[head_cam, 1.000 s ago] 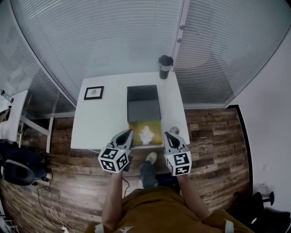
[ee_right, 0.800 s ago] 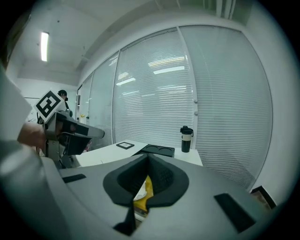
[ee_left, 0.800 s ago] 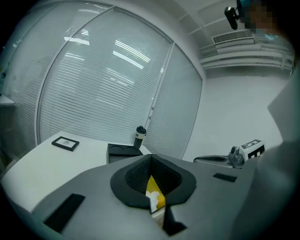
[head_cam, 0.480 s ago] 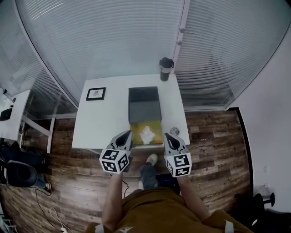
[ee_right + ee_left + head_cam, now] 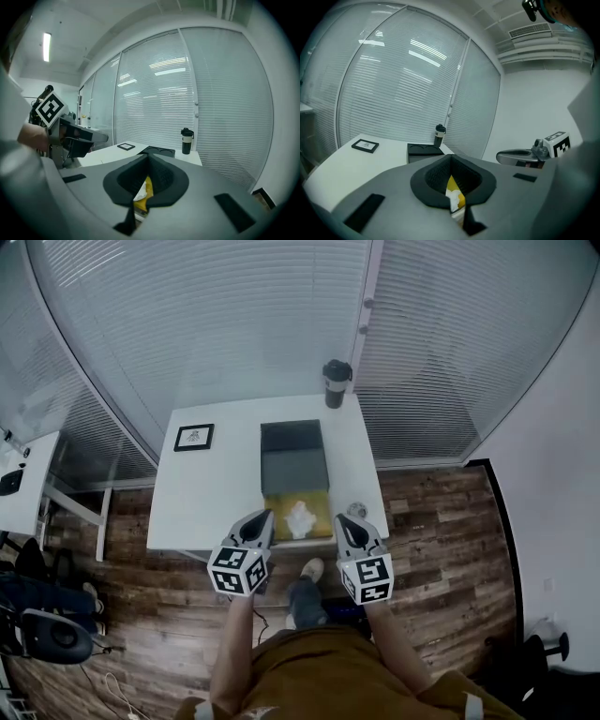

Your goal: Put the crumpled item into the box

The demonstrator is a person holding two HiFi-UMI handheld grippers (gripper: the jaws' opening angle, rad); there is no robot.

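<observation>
A white crumpled item [image 5: 299, 517] lies on a yellow sheet [image 5: 319, 502] at the front edge of the white table [image 5: 211, 493]. Just behind it stands a dark open box [image 5: 294, 457]. My left gripper [image 5: 256, 524] hovers left of the sheet and my right gripper [image 5: 347, 525] right of it. Both are shut and hold nothing. In the left gripper view the left gripper [image 5: 451, 159] shows the crumpled item [image 5: 453, 200] through the gap below its tips. The right gripper [image 5: 149, 159] in its own view shows the same crumpled item [image 5: 139, 194].
A black picture frame [image 5: 194, 437] lies at the table's back left. A dark tumbler [image 5: 335, 382] stands at the back right, by the window blinds. A small round object [image 5: 357, 509] sits right of the sheet. Wooden floor surrounds the table; a person's legs and a shoe [image 5: 309, 568] are below.
The head view has shifted slightly. Both grippers stay shut at the table's front edge, either side of the crumpled item.
</observation>
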